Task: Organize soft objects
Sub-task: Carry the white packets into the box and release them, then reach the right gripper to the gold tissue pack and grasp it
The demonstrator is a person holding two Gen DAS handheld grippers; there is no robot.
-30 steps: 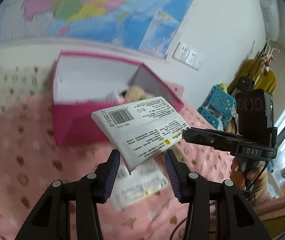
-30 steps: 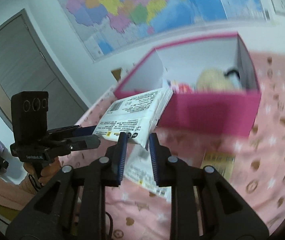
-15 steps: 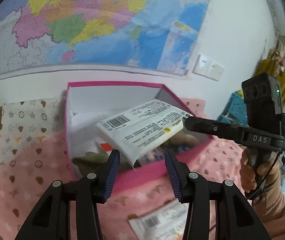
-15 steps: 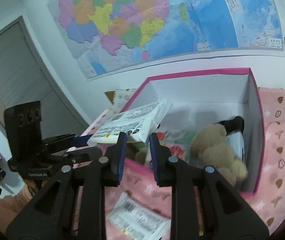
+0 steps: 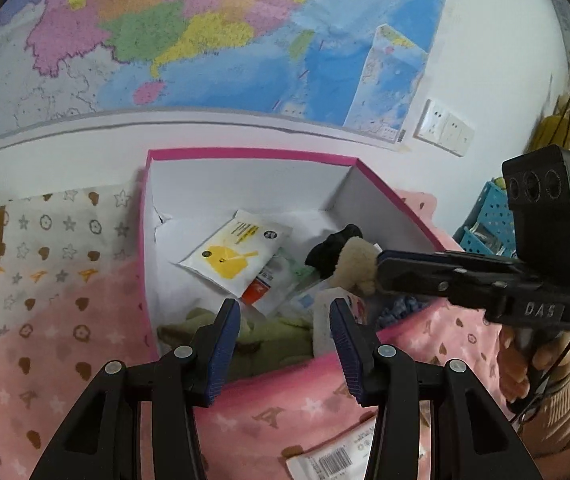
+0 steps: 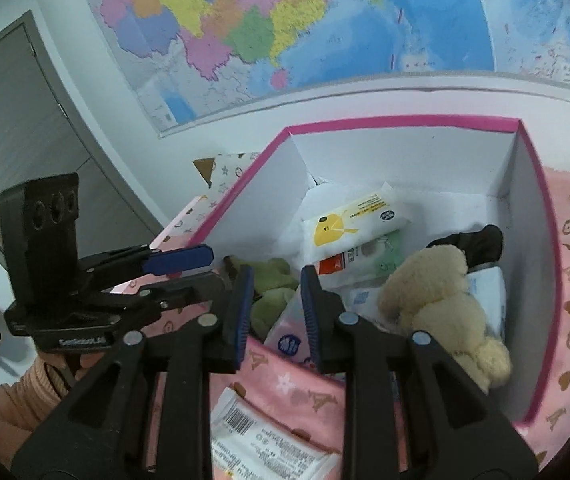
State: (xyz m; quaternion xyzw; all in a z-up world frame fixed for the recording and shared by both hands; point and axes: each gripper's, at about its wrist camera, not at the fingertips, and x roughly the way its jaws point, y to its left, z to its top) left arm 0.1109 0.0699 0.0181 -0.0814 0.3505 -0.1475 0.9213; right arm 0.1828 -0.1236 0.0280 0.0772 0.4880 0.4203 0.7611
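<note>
Box: your pink box [image 5: 245,155], white inside, stands open on the bed against the wall
Contents: white tissue pack with a yellow duck [image 5: 233,257] lies on top near the back wall; cream plush toy [image 6: 441,300] and a black soft item [image 6: 481,240] sit at the right side; green plush [image 6: 273,284] at the near left; other small packs lie between them
Left gripper [image 5: 285,342]: you hold it over the near rim, tilted down, jaws apart, nothing between them
Right gripper [image 6: 277,312]: over the near rim too, jaws narrowly apart, empty
Outside: one white barcode pack [image 6: 261,444] lies on the pink blanket [image 5: 65,360] just before the box
Room: colourful map [image 6: 325,20] on the white wall, grey door [image 6: 13,128] on the left
</note>
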